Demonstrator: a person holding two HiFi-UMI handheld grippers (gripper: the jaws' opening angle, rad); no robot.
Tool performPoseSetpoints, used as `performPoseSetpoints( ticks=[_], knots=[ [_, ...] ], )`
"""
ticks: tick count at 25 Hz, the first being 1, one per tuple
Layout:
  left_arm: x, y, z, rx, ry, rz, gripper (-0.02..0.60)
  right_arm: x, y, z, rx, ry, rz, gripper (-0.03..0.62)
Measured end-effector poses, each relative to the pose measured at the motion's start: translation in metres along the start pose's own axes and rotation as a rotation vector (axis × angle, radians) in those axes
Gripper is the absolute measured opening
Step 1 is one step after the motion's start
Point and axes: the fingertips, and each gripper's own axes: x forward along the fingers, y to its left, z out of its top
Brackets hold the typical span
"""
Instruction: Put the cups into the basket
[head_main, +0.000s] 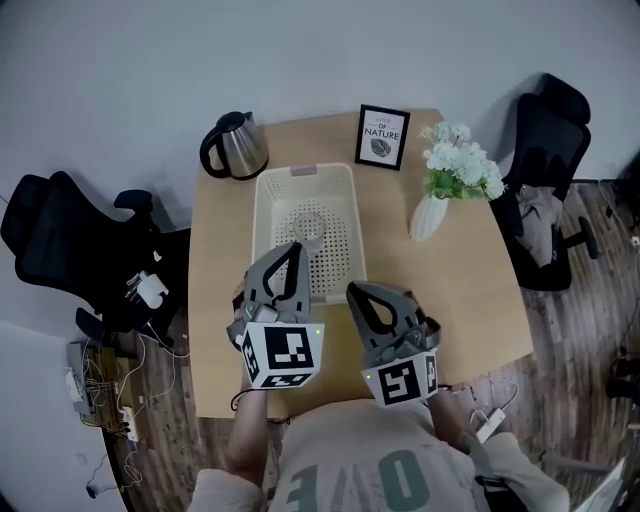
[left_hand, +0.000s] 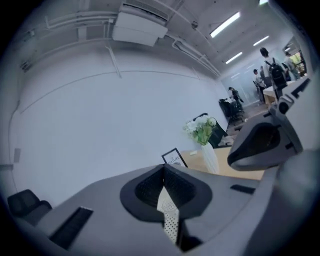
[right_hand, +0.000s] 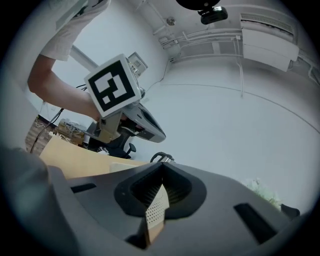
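Note:
The cream perforated basket (head_main: 340, 205) stands in the middle of the wooden table, with a clear cup (head_main: 309, 227) lying inside it. My left gripper (head_main: 292, 252) hovers over the basket's near end, shut with nothing in it. My right gripper (head_main: 362, 293) hangs beside it, just past the basket's near right corner, also shut and empty. In the left gripper view the jaws meet at the tips (left_hand: 164, 171), and a strip of basket mesh (left_hand: 171, 217) shows below them. The right gripper view has its jaws closed together (right_hand: 162, 171) over a strip of mesh (right_hand: 156, 210).
At the table's back left stands a steel kettle (head_main: 236, 145). A framed print (head_main: 383, 136) is at the back centre, and a white vase of flowers (head_main: 452, 180) at the right. Black office chairs (head_main: 60, 240) flank the table. Cables lie on the floor at the left.

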Motion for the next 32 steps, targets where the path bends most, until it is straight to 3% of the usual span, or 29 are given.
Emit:
performPoseSetpoints(
  ticks=[3,7,9,11,14,20,32],
  knots=[
    [-0.032,-0.006,0.011,-0.149,-0.095,0.029,0.009,-0.011,0.008,0.014,0.005,-0.034,0.001,-0.002],
    [-0.065,-0.028,0.011,-0.481,-0.221,-0.018,0.009,-0.026,0.021,0.022,0.066,-0.052,0.012,-0.002],
    [-0.079,-0.036,0.009,-0.572,-0.271,-0.018,0.009,-0.033,0.023,0.024,0.114,-0.057,0.017,-0.002],
    [-0.090,-0.041,0.008,-0.583,-0.287,0.011,0.009,-0.042,0.021,0.026,0.151,-0.063,0.005,-0.002],
    [-0.100,-0.048,0.008,-0.530,-0.287,0.051,0.009,-0.050,0.017,0.027,0.181,-0.073,-0.025,-0.002],
    [-0.117,-0.060,0.005,-0.492,-0.274,0.064,0.009,-0.062,0.028,0.026,0.221,-0.073,0.004,-0.002],
    [-0.126,-0.059,-0.009,-0.512,-0.249,0.087,0.009,-0.070,0.035,0.024,0.239,-0.063,0.002,-0.002]
  ],
)
